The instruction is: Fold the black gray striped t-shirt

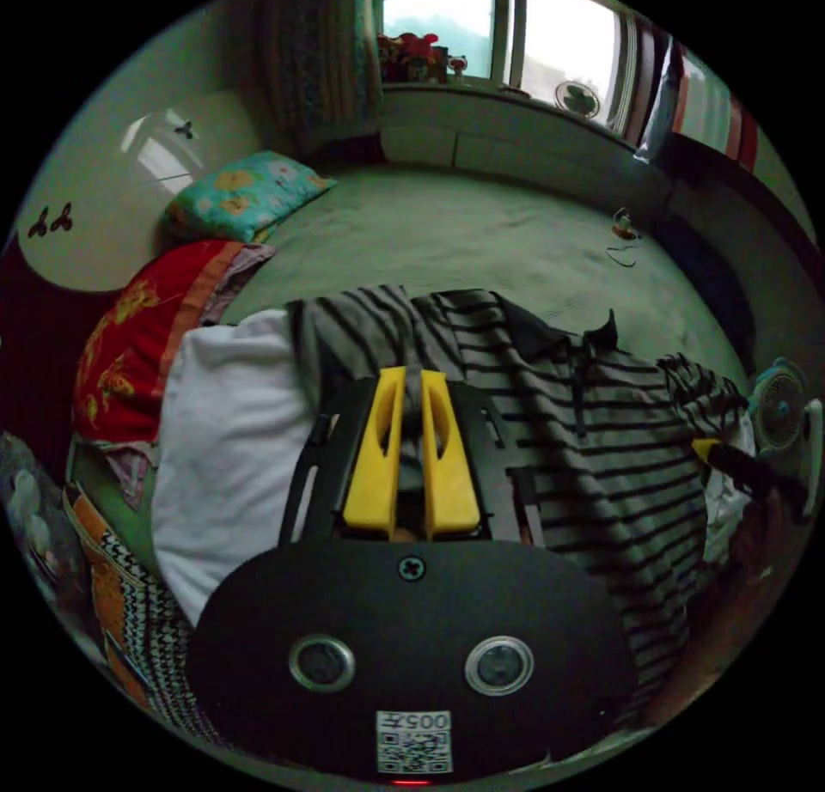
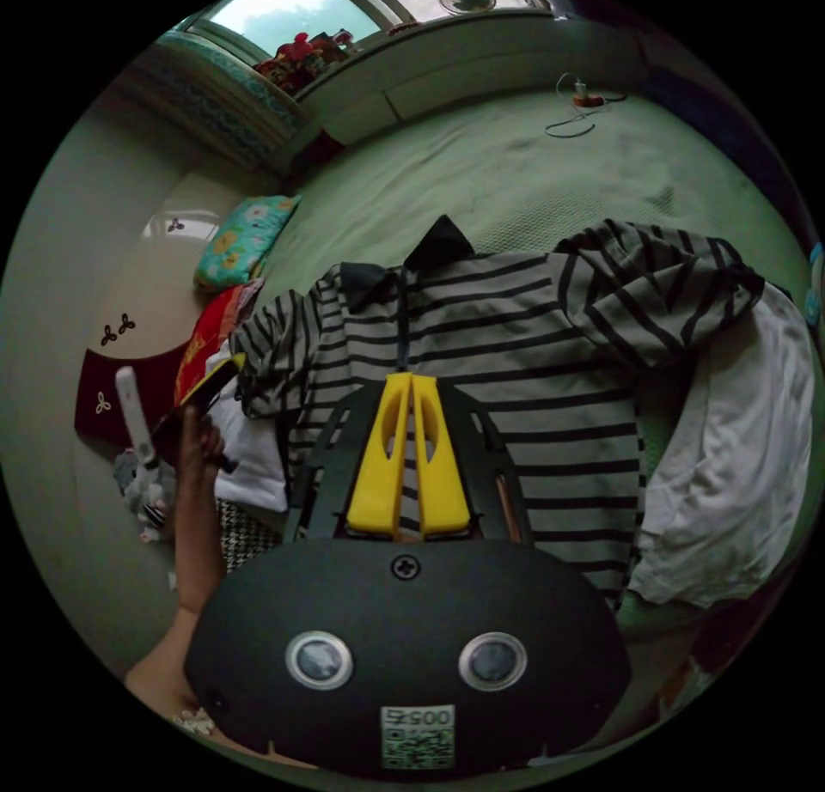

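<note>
The black gray striped t-shirt [image 2: 516, 380] is spread face up on a green bed [image 2: 481, 173], its dark collar [image 2: 440, 246] pointing toward twelve o'clock in the right gripper view. One sleeve is bunched at two o'clock, partly over a white cloth [image 2: 739, 474] that lies at three to four o'clock. In the left gripper view the shirt [image 1: 584, 431] is seen from centre out to three o'clock, with another white cloth [image 1: 223, 448] just beside it at nine o'clock.

The right gripper [image 2: 411, 378] is held low over the shirt's front, its yellow jaws drawn nearly together with a narrow slit between them; whether fabric is pinched cannot be told. The left gripper [image 1: 411, 371] is placed at the shirt's sleeve, its jaws likewise nearly closed, and a grip on the cloth cannot be confirmed.

A person's hand [image 2: 193, 448] is seen at nine o'clock in the right gripper view. A floral pillow [image 1: 241, 192] and a red patterned cushion [image 1: 129, 345] lie at ten o'clock in the left gripper view. A small fan [image 1: 778, 410] stands at three o'clock.
</note>
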The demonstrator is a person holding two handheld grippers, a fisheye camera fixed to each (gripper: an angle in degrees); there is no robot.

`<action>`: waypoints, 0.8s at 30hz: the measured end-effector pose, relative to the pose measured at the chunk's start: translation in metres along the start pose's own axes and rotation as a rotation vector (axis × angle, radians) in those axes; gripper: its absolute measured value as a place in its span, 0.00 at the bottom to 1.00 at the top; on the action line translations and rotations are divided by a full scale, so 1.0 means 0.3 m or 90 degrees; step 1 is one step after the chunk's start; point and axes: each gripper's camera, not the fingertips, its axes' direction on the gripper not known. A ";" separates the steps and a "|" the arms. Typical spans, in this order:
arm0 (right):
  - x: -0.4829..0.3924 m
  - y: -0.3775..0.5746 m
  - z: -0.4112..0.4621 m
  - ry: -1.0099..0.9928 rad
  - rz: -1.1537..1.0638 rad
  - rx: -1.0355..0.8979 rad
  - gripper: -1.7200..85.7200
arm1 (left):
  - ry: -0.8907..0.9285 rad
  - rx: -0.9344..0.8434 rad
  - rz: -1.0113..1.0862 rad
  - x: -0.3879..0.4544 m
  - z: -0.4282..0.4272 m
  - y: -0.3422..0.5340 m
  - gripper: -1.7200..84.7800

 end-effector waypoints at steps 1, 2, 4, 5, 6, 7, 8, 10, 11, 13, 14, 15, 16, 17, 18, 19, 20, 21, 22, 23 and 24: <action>-0.007 -0.001 0.005 0.001 -0.003 -0.003 0.01 | 0.000 0.006 -0.004 -0.021 -0.018 0.023 0.10; -0.011 -0.002 0.007 0.002 -0.005 -0.004 0.01 | 0.000 0.008 -0.012 -0.057 -0.044 0.063 0.12; -0.031 -0.004 0.018 0.003 -0.016 -0.009 0.01 | 0.001 0.003 -0.020 -0.093 -0.062 0.106 0.16; -0.036 -0.004 0.022 0.003 -0.019 -0.011 0.01 | 0.014 -0.006 -0.020 -0.108 -0.059 0.127 0.18; -0.046 -0.005 0.028 0.004 -0.024 -0.015 0.01 | 0.034 -0.018 -0.027 -0.119 -0.048 0.141 0.19; -0.054 -0.006 0.034 0.008 -0.028 -0.018 0.01 | 0.046 -0.023 -0.030 -0.122 -0.042 0.147 0.19; -0.057 -0.006 0.037 0.011 -0.031 -0.019 0.01 | 0.056 -0.030 -0.035 -0.128 -0.032 0.157 0.19; -0.067 -0.009 0.047 0.026 -0.037 -0.026 0.01 | 0.027 -0.029 -0.049 -0.137 -0.021 0.173 0.16; -0.067 -0.010 0.048 0.028 -0.037 -0.027 0.01 | -0.006 -0.028 -0.070 -0.147 -0.019 0.187 0.11; -0.062 -0.014 0.050 0.032 -0.034 -0.029 0.01 | -0.039 -0.025 -0.102 -0.165 -0.033 0.209 0.08; -0.059 -0.015 0.050 0.031 -0.031 -0.030 0.01 | -0.041 -0.004 -0.102 -0.173 -0.061 0.226 0.08; -0.053 -0.016 0.046 0.029 -0.026 -0.028 0.01 | -0.056 0.027 -0.107 -0.185 -0.105 0.248 0.08; -0.048 -0.016 0.042 0.025 -0.021 -0.025 0.01 | -0.069 0.042 -0.113 -0.193 -0.130 0.260 0.08; -0.047 -0.016 0.040 0.023 -0.019 -0.023 0.01 | -0.092 0.065 -0.130 -0.214 -0.178 0.286 0.08; -0.047 -0.017 0.037 0.018 -0.017 -0.020 0.01 | -0.094 0.079 -0.149 -0.245 -0.220 0.313 0.08; -0.050 -0.017 0.036 0.011 -0.016 -0.019 0.01 | -0.085 0.082 -0.157 -0.263 -0.237 0.328 0.08; -0.053 -0.016 0.036 0.008 -0.018 -0.019 0.01 | -0.063 0.085 -0.180 -0.305 -0.269 0.359 0.08; -0.061 -0.014 0.037 0.006 -0.023 -0.019 0.01 | -0.049 0.094 -0.203 -0.344 -0.295 0.392 0.08; -0.071 -0.013 0.040 0.010 -0.027 -0.021 0.01 | -0.042 0.096 -0.210 -0.362 -0.305 0.408 0.08; -0.076 -0.012 0.041 0.012 -0.029 -0.021 0.01 | -0.027 0.089 -0.214 -0.392 -0.312 0.435 0.08; -0.084 -0.012 0.044 0.017 -0.034 -0.022 0.01 | -0.015 0.070 -0.215 -0.418 -0.305 0.455 0.08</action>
